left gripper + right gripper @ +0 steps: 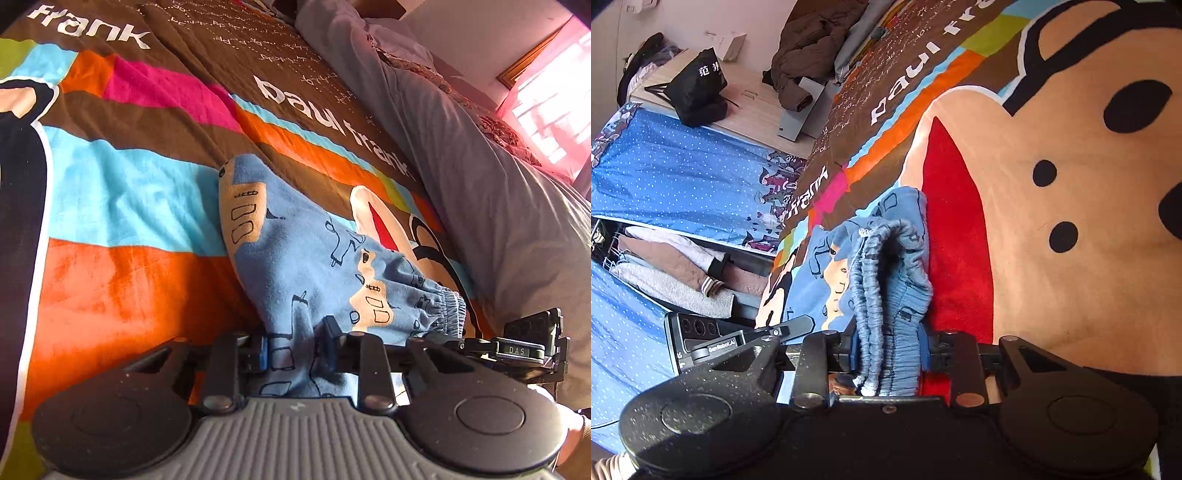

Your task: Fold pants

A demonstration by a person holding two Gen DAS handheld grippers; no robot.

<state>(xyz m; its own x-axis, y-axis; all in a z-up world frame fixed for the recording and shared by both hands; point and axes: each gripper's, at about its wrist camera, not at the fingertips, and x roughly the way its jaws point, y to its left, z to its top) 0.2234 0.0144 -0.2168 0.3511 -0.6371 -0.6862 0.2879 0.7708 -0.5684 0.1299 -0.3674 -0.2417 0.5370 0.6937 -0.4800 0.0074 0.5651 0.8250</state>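
Note:
Small blue pants (pixel 310 258) with tan and black drawings lie on a colourful bedspread (pixel 122 177). In the left wrist view my left gripper (pixel 293 349) is shut on a fold of the pants' fabric near their lower edge, and the elastic waistband (pixel 443 306) bunches at the right, beside the other gripper's body (pixel 524 343). In the right wrist view my right gripper (pixel 888 350) is shut on the gathered waistband (pixel 882 295), which stands up in ridged folds between the pads. The rest of the pants (pixel 827 273) trails away to the left.
A grey duvet (pixel 480 177) is heaped along the bed's right side in the left wrist view. Off the bed's edge, the right wrist view shows a blue dotted cloth (pixel 676 173), a wooden cabinet top with a black bag (pixel 698 88), a brown jacket (pixel 809 48) and shelves of folded clothes (pixel 672 273).

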